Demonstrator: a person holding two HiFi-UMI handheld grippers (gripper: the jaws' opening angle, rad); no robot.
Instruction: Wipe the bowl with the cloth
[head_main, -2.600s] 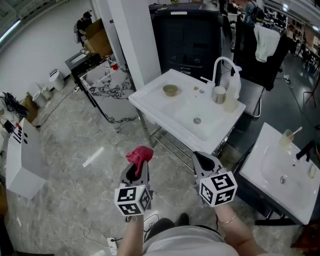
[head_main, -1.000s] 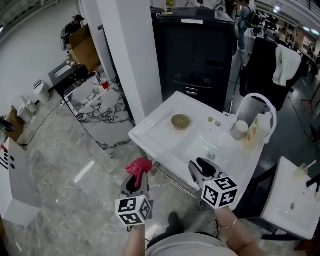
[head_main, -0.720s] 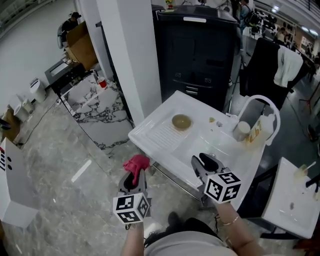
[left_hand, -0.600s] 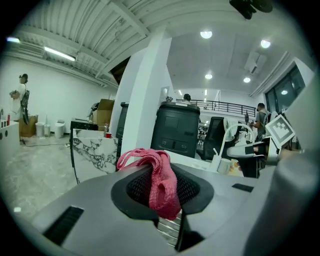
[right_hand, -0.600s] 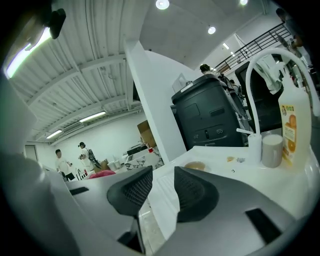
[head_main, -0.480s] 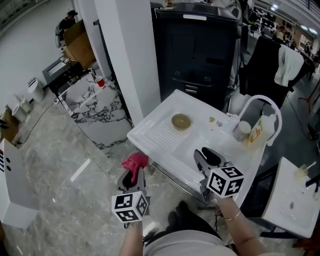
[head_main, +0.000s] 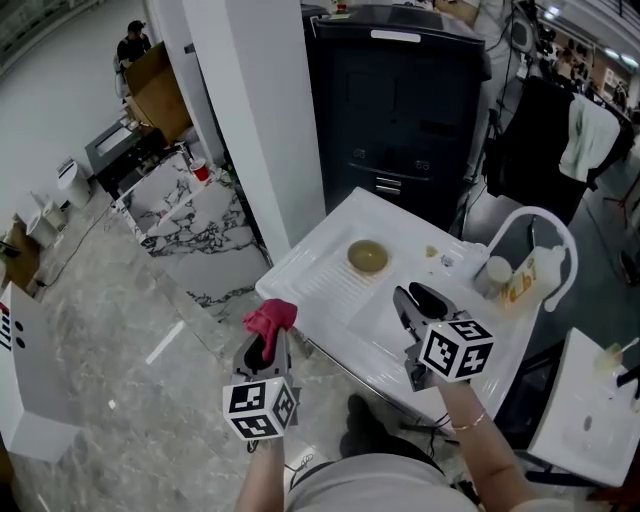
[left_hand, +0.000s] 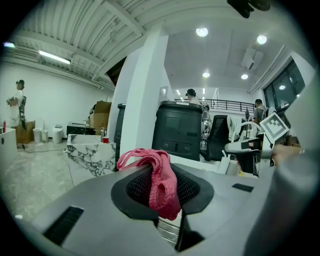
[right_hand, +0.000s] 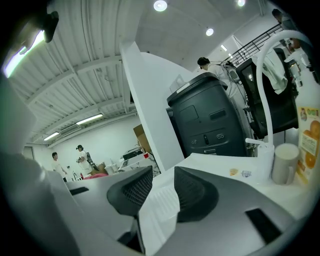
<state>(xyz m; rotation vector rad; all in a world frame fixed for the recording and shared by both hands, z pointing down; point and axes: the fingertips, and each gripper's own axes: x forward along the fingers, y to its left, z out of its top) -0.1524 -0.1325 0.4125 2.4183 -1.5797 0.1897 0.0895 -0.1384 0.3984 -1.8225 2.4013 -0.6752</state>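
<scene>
The person now stands right at the sink (head_main: 300, 262), having closed in from well back across the floor. That is the whole change: both grippers have been carried forward, and neither has altered its grip.

The left gripper (head_main: 262, 346) stays pinched on the red cloth (head_main: 271, 317), which bunches up out of its jaws. It hangs just off the sink's near-left corner, over the floor rather than over the white top.

The right gripper (head_main: 417, 303) has come in over the sink's near part, above the basin. Its jaws stand a little spread with nothing between them; only the white sink shows through the gap.

The bowl (head_main: 368, 257) sits untouched on the sink's ribbed drainer, on the side away from the person and clear of both grippers.

So I'd say the approach is about over and no wiping has begun. The bowl now looks within reach. The likely next need is for the empty right gripper to steady the bowl while the cloth goes in.
</scene>
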